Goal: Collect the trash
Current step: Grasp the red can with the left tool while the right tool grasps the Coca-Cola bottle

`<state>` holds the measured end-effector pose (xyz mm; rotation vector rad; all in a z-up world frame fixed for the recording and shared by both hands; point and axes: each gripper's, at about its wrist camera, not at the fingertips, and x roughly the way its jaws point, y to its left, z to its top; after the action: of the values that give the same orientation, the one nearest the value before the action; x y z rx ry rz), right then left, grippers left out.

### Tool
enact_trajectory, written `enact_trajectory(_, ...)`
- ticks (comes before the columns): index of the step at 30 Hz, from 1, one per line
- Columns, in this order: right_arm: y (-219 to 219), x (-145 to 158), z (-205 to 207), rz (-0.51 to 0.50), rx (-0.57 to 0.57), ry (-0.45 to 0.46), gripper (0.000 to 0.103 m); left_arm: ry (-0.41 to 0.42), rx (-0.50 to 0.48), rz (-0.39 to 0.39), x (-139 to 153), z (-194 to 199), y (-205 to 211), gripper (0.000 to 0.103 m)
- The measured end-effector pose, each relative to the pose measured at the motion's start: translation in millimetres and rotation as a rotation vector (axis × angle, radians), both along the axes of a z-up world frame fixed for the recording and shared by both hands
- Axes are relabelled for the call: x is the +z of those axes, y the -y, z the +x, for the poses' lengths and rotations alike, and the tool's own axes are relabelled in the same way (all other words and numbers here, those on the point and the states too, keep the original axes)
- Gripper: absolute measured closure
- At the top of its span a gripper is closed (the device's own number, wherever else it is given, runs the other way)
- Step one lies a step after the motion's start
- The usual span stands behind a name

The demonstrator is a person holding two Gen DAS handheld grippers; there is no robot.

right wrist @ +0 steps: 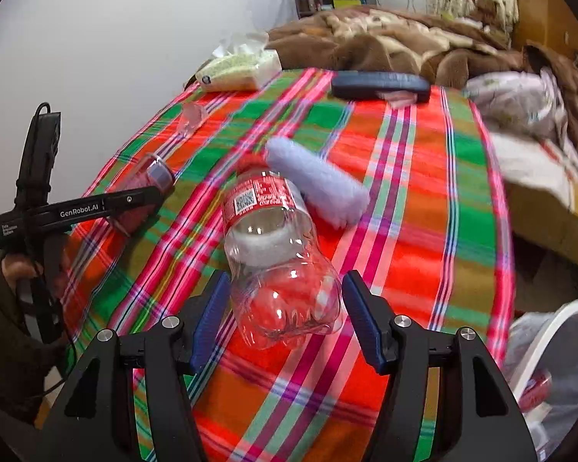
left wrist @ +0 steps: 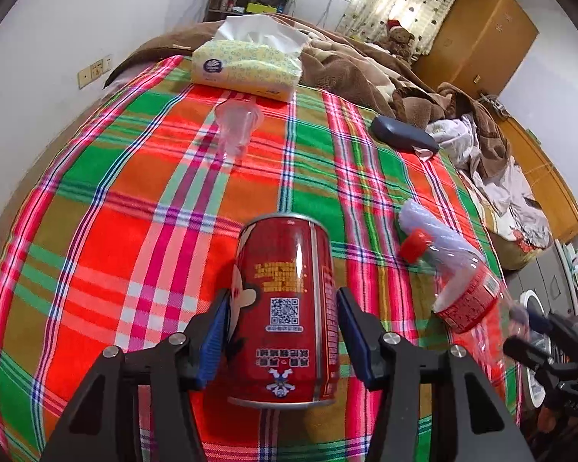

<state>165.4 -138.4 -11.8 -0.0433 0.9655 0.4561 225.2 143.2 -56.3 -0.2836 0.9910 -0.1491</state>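
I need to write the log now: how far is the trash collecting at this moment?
Done: a red item already lies in the white bin. In hand: left gripper brackets the red can, right gripper brackets the plastic bottle; neither is visibly clamped. Left: clear cup and white roll.

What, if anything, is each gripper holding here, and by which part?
Neither visibly grips anything. The left gripper straddles the lying red drink can mid-body, small gaps showing. The right gripper brackets the base of the clear plastic bottle, jaws open.
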Motion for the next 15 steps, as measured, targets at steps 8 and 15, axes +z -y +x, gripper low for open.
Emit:
enact_trajectory(8,-30,-2,10,-0.13,0.158,-0.025,0.034,0.0,-0.02,0.02,2,10,0,0.045)
enact_trajectory(15,-44,1,23,-0.193,0.208,-0.014,0.034,-0.022,0.002,0.023,-8,15,-5,0.045)
